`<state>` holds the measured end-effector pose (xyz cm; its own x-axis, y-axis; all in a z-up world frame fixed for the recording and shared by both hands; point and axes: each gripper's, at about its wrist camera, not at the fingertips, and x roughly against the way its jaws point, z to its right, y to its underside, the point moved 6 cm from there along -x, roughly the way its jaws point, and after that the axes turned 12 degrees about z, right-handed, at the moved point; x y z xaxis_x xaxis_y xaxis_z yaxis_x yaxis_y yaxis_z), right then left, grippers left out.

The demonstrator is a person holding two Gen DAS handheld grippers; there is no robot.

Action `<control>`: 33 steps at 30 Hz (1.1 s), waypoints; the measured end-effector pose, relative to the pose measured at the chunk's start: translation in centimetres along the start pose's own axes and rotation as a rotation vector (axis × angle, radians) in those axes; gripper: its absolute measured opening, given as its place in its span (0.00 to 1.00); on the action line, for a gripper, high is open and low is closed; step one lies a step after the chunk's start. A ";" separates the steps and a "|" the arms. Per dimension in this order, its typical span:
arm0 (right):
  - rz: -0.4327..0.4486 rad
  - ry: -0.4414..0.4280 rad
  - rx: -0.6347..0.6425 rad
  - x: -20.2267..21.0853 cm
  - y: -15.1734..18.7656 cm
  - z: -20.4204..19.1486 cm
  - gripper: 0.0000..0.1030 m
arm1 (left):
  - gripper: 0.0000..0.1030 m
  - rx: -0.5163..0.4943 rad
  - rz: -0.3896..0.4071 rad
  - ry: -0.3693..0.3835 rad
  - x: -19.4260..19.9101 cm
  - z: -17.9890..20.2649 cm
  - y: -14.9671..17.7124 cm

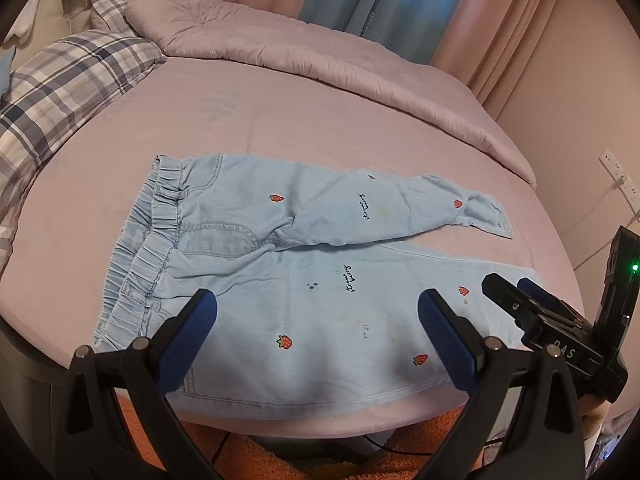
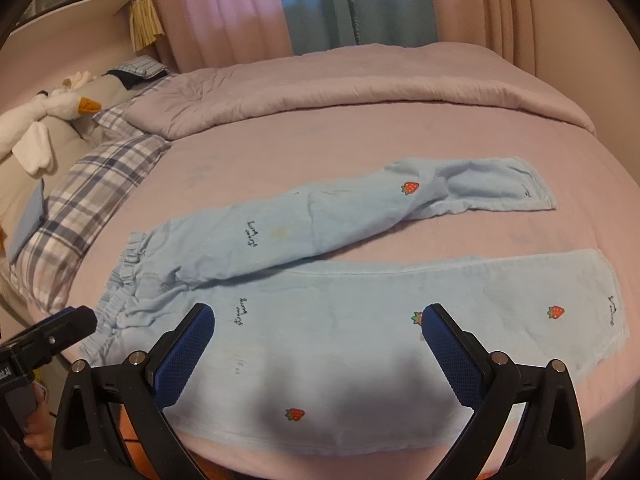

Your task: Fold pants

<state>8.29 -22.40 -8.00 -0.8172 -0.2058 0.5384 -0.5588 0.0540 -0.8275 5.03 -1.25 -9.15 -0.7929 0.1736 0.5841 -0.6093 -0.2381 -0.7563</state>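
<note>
A pair of light blue pants (image 1: 304, 272) printed with small strawberries lies spread flat on the pink bed sheet (image 1: 260, 120), the elastic waistband to the left and both legs running to the right. The far leg angles away and is creased near its hem; the near leg lies straight along the near edge of the bed. The left gripper (image 1: 318, 320) hovers over the near leg just right of the waistband, its two blue-padded fingers (image 1: 188, 344) spread wide with the cloth showing between them; whether the tips touch the fabric cannot be told. The right gripper (image 2: 318, 332) sits further along the same leg, toward the hem, its jaws likewise spread wide and holding nothing, the near leg filling the gap between them. In the left wrist view the right gripper appears at the right edge, over the leg's hem end, and its jaws there cannot be read clearly. A folded lilac quilt (image 1: 320, 52) lies along the far side of the bed, plaid pillows (image 1: 60, 92) at the left, and a plush duck (image 2: 60, 106) beyond them.
</note>
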 end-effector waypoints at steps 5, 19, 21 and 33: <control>-0.006 -0.010 -0.012 0.0 0.0 0.1 1.00 | 0.97 -0.004 -0.004 -0.001 0.0 0.1 0.0; 0.001 -0.004 -0.037 0.0 0.3 0.7 1.00 | 0.97 -0.014 -0.014 -0.009 -0.1 0.2 0.1; 0.001 -0.002 -0.038 0.0 0.3 0.8 1.00 | 0.97 -0.014 -0.015 -0.009 -0.1 0.3 0.1; -0.002 0.008 -0.059 0.3 0.6 1.6 1.00 | 0.97 -0.021 -0.012 -0.005 -0.3 0.7 0.0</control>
<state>7.99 -23.95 -8.58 -0.8172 -0.1984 0.5411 -0.5673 0.1111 -0.8160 5.29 -1.97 -9.19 -0.7853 0.1718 0.5949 -0.6192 -0.2158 -0.7550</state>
